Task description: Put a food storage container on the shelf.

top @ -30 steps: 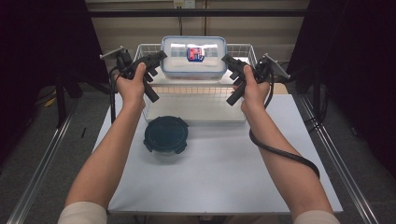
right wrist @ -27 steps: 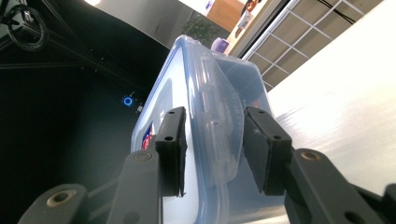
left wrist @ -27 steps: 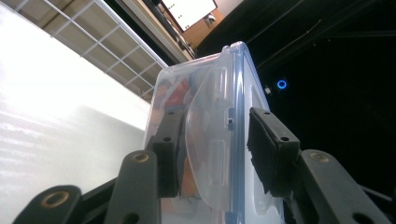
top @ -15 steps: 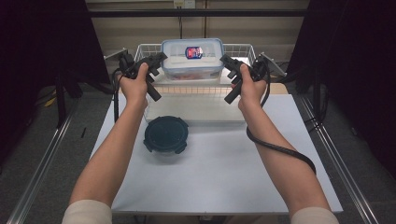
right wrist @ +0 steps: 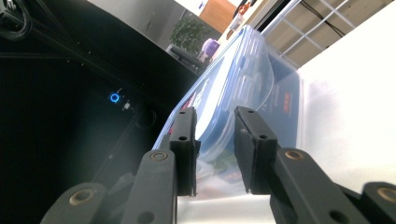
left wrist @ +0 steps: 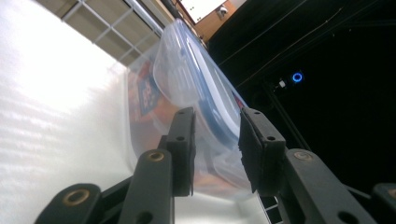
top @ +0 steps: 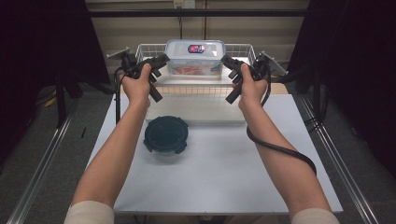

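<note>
Clear plastic box (top: 194,57) held at both ends — left gripper (top: 161,59) fingers clamp its rim; right gripper (top: 228,61) likewise.

Wire basket (top: 149,49) walls flank the container (top: 194,55); round lidded bowl (top: 166,134) stands nearer.

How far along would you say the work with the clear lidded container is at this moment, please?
Done: both grippers are at the clear container, its lid on, over the wire basket. In hand: the left gripper and right gripper, jaws just closing, straddle its end rims. Left: setting it down; the round dark-lidded container sits untouched on the table.
</note>
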`<action>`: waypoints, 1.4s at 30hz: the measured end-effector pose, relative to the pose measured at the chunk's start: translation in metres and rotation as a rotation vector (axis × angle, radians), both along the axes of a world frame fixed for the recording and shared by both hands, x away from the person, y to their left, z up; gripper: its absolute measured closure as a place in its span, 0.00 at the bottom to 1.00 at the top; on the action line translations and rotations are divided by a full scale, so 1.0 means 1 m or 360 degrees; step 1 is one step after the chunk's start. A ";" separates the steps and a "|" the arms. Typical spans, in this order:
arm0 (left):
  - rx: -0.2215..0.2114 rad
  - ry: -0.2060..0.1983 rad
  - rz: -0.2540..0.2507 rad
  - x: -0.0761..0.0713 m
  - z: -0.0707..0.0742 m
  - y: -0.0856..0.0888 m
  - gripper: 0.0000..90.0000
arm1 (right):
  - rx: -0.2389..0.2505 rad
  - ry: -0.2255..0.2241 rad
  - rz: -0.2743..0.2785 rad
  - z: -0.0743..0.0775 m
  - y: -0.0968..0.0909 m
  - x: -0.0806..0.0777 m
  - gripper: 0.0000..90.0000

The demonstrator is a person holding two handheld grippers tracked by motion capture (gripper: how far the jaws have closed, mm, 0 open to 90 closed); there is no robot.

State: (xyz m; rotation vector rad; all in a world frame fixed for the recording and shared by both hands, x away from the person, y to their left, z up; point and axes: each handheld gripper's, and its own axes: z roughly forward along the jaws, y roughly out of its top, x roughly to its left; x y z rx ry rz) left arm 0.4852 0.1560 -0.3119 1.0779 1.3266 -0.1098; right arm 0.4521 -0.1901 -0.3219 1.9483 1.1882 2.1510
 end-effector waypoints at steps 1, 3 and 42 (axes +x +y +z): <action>0.0007 0.0000 -0.0007 -0.001 0.000 -0.001 0.73 | -0.0002 0.0001 0.0012 0.000 0.000 0.000 0.77; 0.0019 -0.0015 -0.0027 -0.005 0.000 -0.004 0.70 | -0.0012 0.0000 0.0037 -0.001 0.001 -0.002 0.74; 0.0217 -0.0148 -0.0135 -0.078 -0.030 -0.004 0.20 | -0.0163 -0.0095 0.0173 -0.024 0.009 -0.072 0.32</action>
